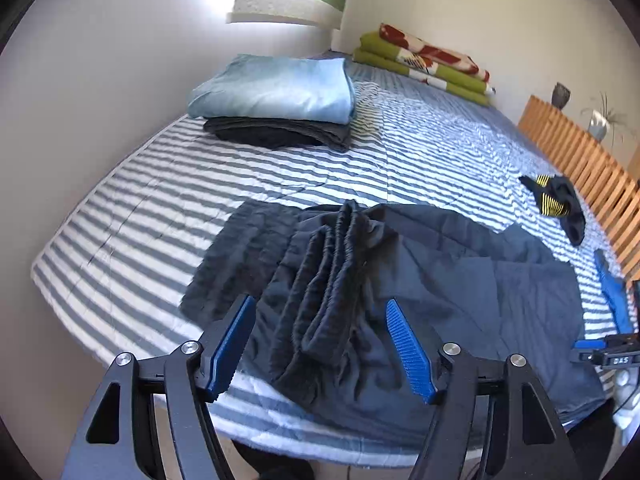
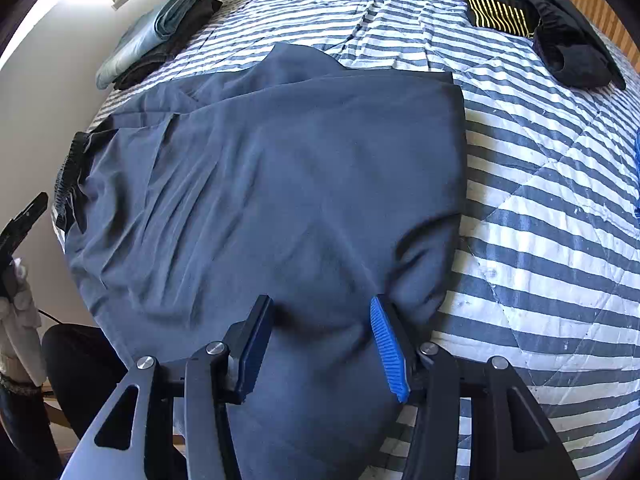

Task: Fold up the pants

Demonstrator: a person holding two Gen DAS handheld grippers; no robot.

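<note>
The dark pants (image 1: 400, 264) lie at 12 o'clock of the left gripper (image 1: 320, 344), whose jaws stand apart and hold nothing. The right gripper (image 2: 320, 344) is spread over the cloth, not pinching it. On the right gripper, seen at 3 o'clock in the left view, a small label reads "DAS".

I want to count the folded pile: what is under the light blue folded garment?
Under the light blue folded garment lies a dark folded garment, resting on the striped bedspread. Most of it is covered; anything between them is hidden.

The pants (image 2: 280, 184) hang past the bed edge, their lower end cut off.
</note>
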